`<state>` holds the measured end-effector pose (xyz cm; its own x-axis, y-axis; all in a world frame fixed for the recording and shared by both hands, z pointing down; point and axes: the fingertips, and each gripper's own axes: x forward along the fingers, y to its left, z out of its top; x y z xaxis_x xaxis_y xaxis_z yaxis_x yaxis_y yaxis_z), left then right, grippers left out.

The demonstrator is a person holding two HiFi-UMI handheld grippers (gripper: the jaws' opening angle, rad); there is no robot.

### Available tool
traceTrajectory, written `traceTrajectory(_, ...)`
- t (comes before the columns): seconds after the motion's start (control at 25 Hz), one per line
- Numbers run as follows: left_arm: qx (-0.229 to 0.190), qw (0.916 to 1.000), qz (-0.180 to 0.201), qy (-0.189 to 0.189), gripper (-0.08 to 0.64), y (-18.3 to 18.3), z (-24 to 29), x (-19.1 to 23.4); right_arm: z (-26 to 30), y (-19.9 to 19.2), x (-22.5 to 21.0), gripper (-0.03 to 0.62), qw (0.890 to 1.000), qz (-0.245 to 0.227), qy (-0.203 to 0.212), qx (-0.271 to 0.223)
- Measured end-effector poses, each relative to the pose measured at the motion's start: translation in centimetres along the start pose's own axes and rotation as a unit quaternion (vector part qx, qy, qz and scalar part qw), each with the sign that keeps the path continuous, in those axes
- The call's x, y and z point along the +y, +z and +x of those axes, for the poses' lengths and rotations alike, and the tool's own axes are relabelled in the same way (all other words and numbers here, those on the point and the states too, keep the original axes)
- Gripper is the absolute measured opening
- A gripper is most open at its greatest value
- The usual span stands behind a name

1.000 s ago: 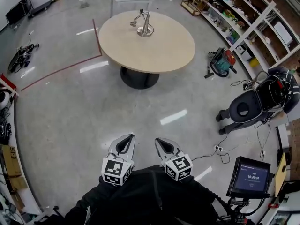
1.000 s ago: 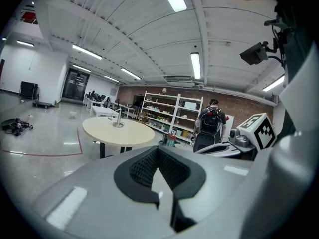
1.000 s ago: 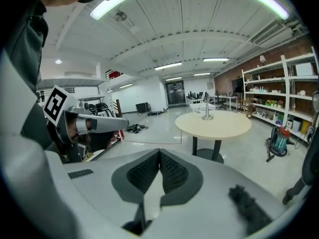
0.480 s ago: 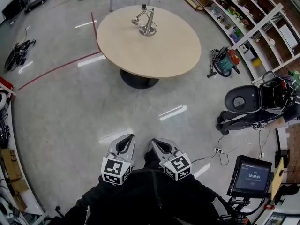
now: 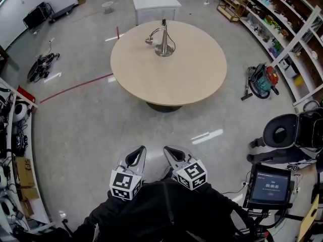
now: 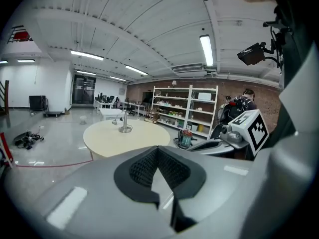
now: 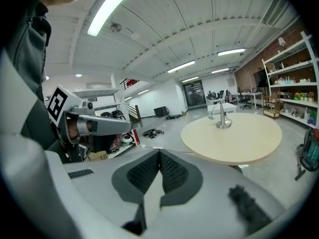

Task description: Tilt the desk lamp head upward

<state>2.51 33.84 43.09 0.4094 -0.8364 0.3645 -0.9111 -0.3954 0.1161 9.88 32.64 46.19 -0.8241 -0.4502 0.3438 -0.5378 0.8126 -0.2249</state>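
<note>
A silver desk lamp (image 5: 162, 38) stands on the far part of a round beige table (image 5: 186, 79), its head (image 5: 149, 40) bent down to the left. It also shows small in the left gripper view as the lamp (image 6: 124, 122) and in the right gripper view as the lamp (image 7: 222, 115). My left gripper (image 5: 135, 156) and right gripper (image 5: 171, 156) are held close to my body, side by side, both shut and empty. They are well short of the table, over the grey floor.
A white square table (image 5: 154, 0) stands behind the round one. Shelving (image 5: 282, 19) runs along the right wall, with a vacuum cleaner (image 5: 263, 79) on the floor before it. A monitor (image 5: 268, 188) and a black chair (image 5: 287, 132) sit at the right. Clutter (image 5: 15, 135) lines the left.
The round table and lamp have come closer and shifted toward the picture's centre as I walk forward. Both grippers stay shut, in the same place against my body.
</note>
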Motion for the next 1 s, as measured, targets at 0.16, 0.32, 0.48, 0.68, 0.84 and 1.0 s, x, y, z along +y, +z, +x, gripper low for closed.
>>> traceTrajectory(0.16, 0.002, 0.9999, -0.001, 0.012, 0.006, 1.5, 2.8, -0.6, -0.5, 0.5, -4.0, 0.005, 1.000, 0.018, -0.006, -0.007)
traceTrajectory(0.32, 0.008, 0.9998, 0.015, 0.003, 0.006, 1.7, 4.9, -1.5, -0.9, 0.7, -6.9, 0.005, 0.999, 0.026, -0.029, -0.016)
traceTrajectory(0.48, 0.008, 0.9999, 0.010, -0.003, 0.006, 2.1, 6.7, -0.5, -0.2, 0.9, -8.4, 0.005, 0.999, 0.034, -0.037, -0.015)
traceTrajectory(0.68, 0.002, 0.9992, 0.002, -0.039, 0.006, 3.0, 10.0, 1.0, 0.9, 1.9, -11.6, 0.005, 0.995, 0.036, -0.087, -0.014)
traceTrajectory(0.84, -0.017, 0.9970, -0.007, -0.075, 0.006, 3.6, 13.2, 5.5, 4.8, 2.8, -14.3, 0.005, 0.990, 0.039, -0.136, -0.012)
traceTrajectory(1.0, -0.034, 0.9949, -0.026, -0.091, 0.006, 4.8, 14.5, 11.2, 9.5, 4.6, -14.5, 0.005, 0.986, 0.032, -0.161, -0.002)
